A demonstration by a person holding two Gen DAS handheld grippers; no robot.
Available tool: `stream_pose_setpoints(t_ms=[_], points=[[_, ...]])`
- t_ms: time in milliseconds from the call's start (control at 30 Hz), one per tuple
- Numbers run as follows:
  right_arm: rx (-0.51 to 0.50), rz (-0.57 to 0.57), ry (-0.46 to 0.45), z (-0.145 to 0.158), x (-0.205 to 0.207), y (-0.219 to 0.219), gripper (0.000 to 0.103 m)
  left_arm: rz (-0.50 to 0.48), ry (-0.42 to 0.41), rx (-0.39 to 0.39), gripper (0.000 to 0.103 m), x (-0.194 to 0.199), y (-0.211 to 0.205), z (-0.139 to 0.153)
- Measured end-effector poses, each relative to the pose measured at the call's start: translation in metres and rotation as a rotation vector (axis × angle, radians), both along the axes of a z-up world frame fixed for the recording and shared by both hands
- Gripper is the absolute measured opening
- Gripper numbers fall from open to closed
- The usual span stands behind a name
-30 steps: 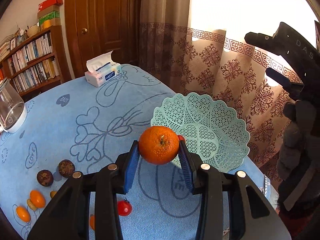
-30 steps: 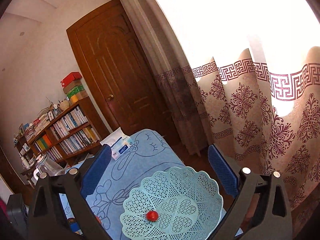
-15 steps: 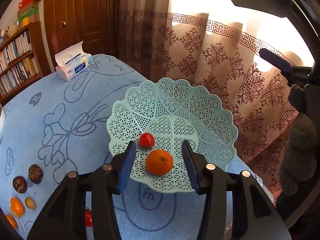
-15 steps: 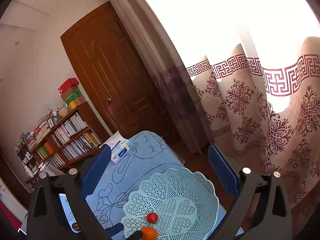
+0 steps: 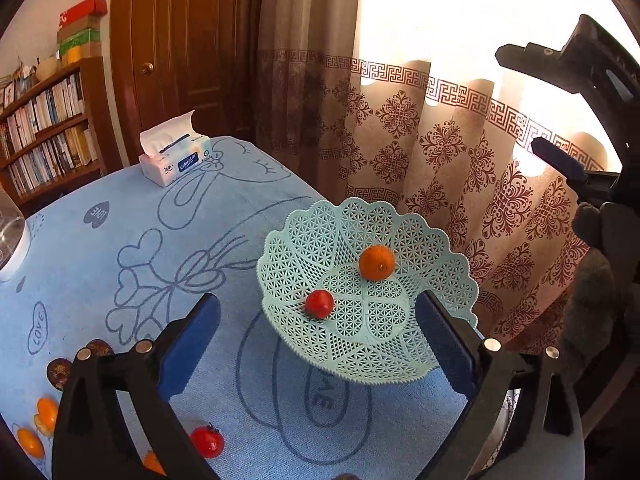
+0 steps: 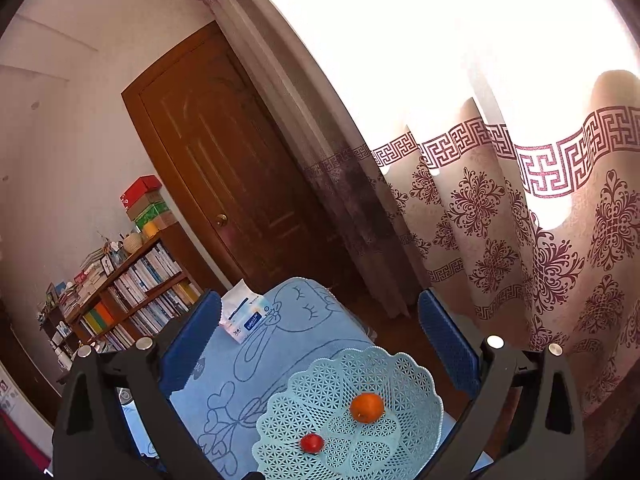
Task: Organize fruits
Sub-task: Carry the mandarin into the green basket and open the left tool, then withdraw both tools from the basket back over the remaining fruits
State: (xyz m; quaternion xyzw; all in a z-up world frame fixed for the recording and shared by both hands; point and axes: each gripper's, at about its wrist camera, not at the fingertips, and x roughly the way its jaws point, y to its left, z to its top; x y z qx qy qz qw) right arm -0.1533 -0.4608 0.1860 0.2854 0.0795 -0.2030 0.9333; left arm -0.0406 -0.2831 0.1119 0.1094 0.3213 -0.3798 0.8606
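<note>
A mint lattice basket (image 5: 436, 344) stands on the blue tablecloth near the table's right edge. In it lie an orange (image 5: 376, 262) and a small red tomato (image 5: 319, 303). My left gripper (image 5: 318, 340) is open and empty, held above the basket's near side. The basket (image 6: 416, 372), the orange (image 6: 366, 407) and the tomato (image 6: 312, 443) also show in the right wrist view. My right gripper (image 6: 319, 340) is open and empty, high above the basket; it shows at the right of the left wrist view (image 5: 560, 160).
On the cloth at lower left lie a red tomato (image 5: 207, 442), small orange fruits (image 5: 47, 419) and dark round fruits (image 5: 59, 372). A tissue box (image 5: 174, 160) stands at the far side. A glass jar (image 5: 10, 240) is at the left edge. Curtains hang right.
My left gripper opened and let go of the orange, which rolled to the far side of the basket. The gripper drew back and up. The right gripper stayed open, high.
</note>
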Motion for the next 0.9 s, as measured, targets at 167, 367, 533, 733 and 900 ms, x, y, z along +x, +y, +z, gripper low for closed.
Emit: stream_pose_setpoints(t_ms=[167,367,533,733,900], points=[[-0.037,-0.021,-0.032,0.003,-0.005,0.004,0.100,0.017,-0.037,-0.017,0.098,-0.002,0.008,0.011],[-0.146,-0.025,-0.019,0.008,-0.002,0.020,0.100,0.060,-0.084,-0.031,0.098,-0.002,0.020,0.021],[-0.187,-0.016,0.000,0.008,0.001,0.028,0.100,0.104,-0.182,-0.031,0.098,-0.005,0.031,0.027],[-0.248,-0.012,-0.029,0.013,-0.002,0.039,0.100,0.140,-0.297,-0.079,0.098,-0.009,0.051,0.031],[-0.285,-0.018,-0.041,0.018,-0.006,0.049,0.100,0.181,-0.318,-0.072,0.098,-0.006,0.063,0.034]])
